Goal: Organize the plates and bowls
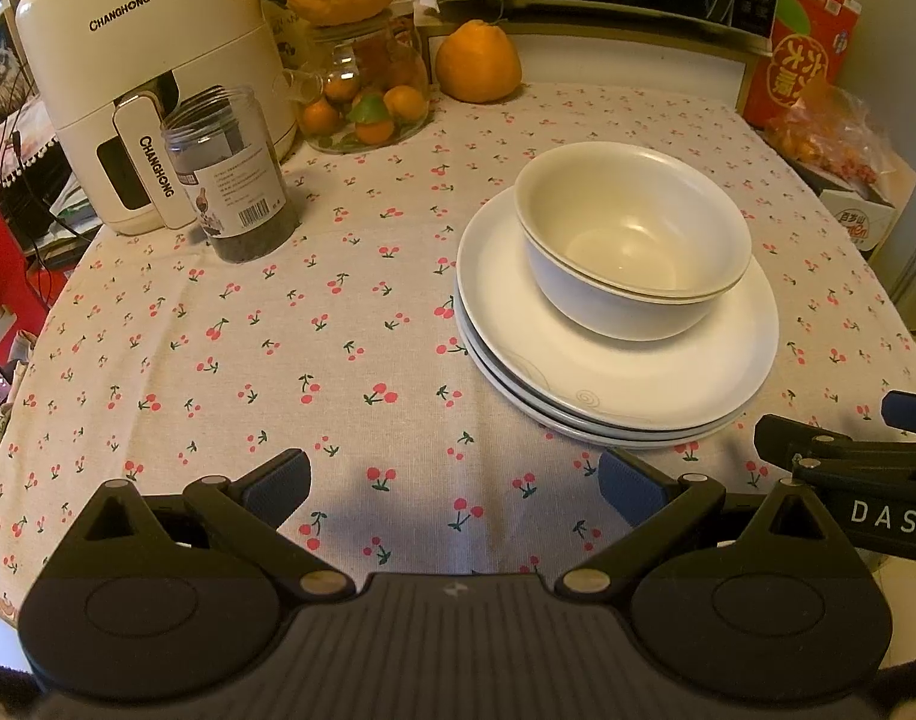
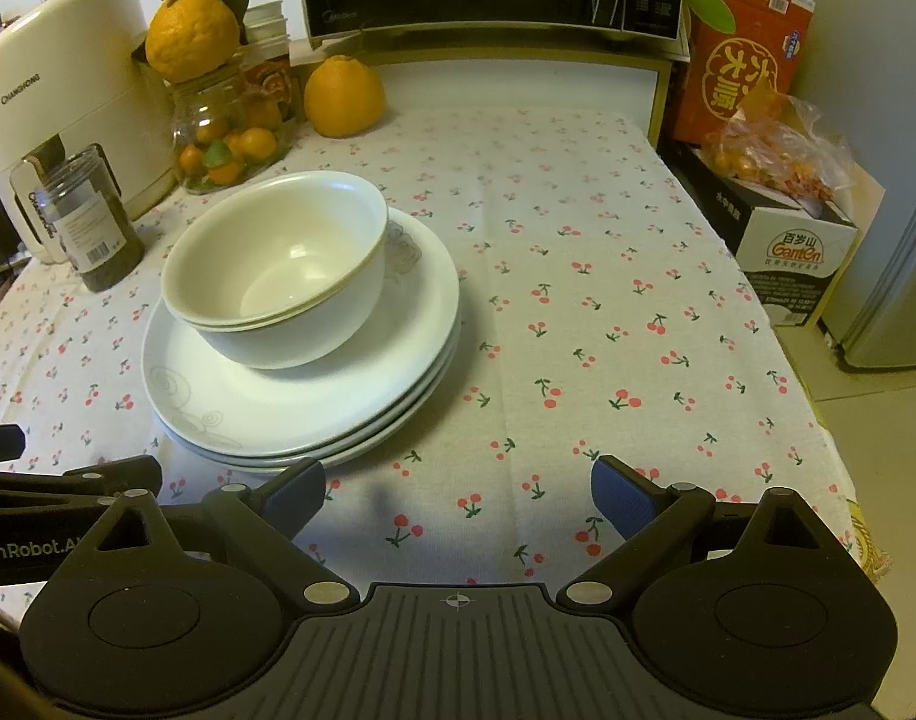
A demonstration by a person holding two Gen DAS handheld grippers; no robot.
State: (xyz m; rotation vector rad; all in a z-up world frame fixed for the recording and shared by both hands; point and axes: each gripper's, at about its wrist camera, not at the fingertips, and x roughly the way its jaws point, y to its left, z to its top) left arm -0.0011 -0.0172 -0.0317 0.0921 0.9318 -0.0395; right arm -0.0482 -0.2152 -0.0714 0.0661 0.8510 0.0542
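Bare tablecloth (image 2: 607, 300) open right of the plate stack (image 2: 302, 414), jar (image 1: 233, 180) and air fryer (image 1: 152, 78) crowding far left, boxes (image 2: 781, 252) lining the right edge

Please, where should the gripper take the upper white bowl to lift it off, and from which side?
Probably the rim of the upper white ceramic bowl, one finger inside, one outside. It sits nested in a second bowl, so only the rim is exposed. The open right gripper could approach its near right edge from above.
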